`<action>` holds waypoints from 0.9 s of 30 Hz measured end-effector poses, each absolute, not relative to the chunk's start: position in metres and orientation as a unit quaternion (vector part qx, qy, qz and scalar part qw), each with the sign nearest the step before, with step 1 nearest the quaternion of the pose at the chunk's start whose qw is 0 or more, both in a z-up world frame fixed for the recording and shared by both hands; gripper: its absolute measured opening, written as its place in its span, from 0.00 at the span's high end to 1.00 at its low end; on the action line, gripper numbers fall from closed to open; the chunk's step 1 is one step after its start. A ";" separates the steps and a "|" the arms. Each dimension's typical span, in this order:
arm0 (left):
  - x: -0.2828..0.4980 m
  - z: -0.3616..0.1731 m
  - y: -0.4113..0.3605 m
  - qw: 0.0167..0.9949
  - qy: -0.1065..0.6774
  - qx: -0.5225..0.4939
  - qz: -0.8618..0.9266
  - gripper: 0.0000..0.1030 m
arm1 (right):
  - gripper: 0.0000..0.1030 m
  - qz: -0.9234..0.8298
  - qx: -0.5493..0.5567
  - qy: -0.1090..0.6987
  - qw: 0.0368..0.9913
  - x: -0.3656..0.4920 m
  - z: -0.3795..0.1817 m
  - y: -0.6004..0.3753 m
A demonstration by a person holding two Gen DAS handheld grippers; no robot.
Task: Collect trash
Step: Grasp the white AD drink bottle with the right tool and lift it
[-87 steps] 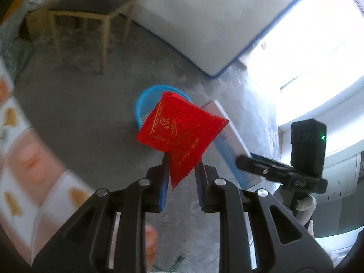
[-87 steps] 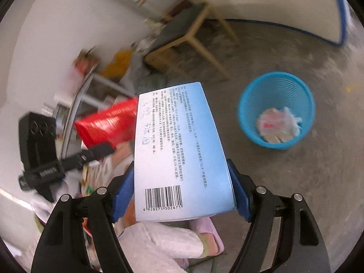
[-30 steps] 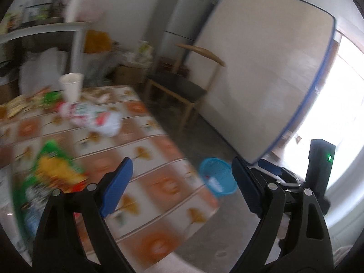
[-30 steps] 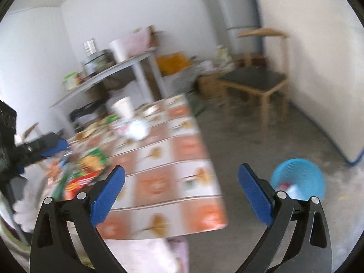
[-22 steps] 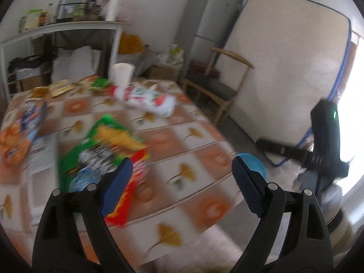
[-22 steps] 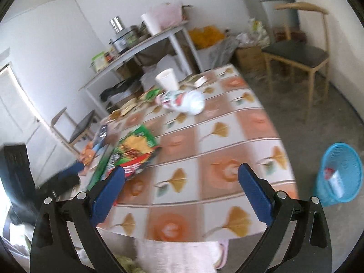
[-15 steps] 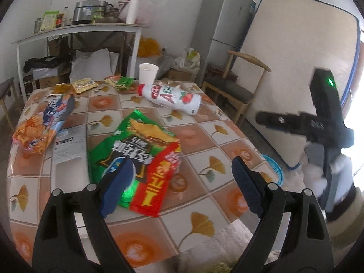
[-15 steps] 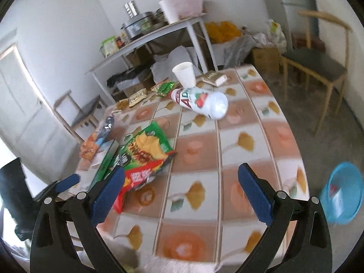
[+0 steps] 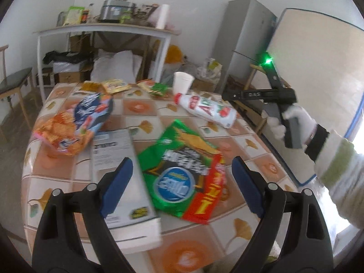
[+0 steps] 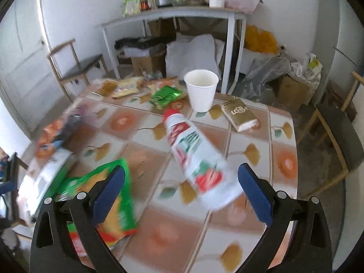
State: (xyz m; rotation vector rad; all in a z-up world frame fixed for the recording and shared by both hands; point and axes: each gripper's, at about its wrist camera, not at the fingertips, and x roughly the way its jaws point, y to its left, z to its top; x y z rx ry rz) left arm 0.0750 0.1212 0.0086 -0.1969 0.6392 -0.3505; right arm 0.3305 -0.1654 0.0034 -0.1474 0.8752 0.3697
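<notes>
My left gripper [image 9: 179,188] is open and empty above the near edge of a tiled table [image 9: 145,104]. Between its fingers lies a green and red snack bag [image 9: 182,173], with a flat white box [image 9: 120,170] to its left. My right gripper [image 10: 182,193] is open and empty over a white bottle [image 10: 195,157] lying on its side. The bottle also shows in the left wrist view [image 9: 207,109]. The right gripper is seen held in a white-gloved hand [image 9: 277,104].
A white paper cup [image 10: 201,89], a gold packet [image 10: 240,113], small green and gold wrappers [image 10: 165,95] and an orange-blue snack bag [image 9: 75,120] lie on the table. Behind stand a white shelf table [image 10: 173,16], chairs [image 10: 75,63] and a fridge [image 9: 245,41].
Both grippers let go of the red packet and the blue box at the blue bin, then swung from the floor to the table. Both are open and now close above the trash.
</notes>
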 end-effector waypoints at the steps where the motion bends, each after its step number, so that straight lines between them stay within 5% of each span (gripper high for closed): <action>1: 0.078 0.007 0.128 0.928 0.317 -0.102 -0.166 0.18 | 0.06 0.176 -0.076 0.430 0.882 0.345 -0.002 -0.164; 14: 0.101 -0.009 0.173 0.918 0.340 -0.155 -0.132 0.18 | 0.07 0.172 -0.135 0.511 0.831 0.424 -0.068 -0.140; 20: 0.105 -0.013 0.170 0.914 0.345 -0.161 -0.138 0.18 | 0.28 0.170 -0.137 0.525 0.823 0.411 -0.076 -0.139; 27: 0.098 -0.015 0.168 0.913 0.351 -0.157 -0.134 0.18 | 0.34 0.166 -0.103 0.537 0.821 0.374 -0.073 -0.149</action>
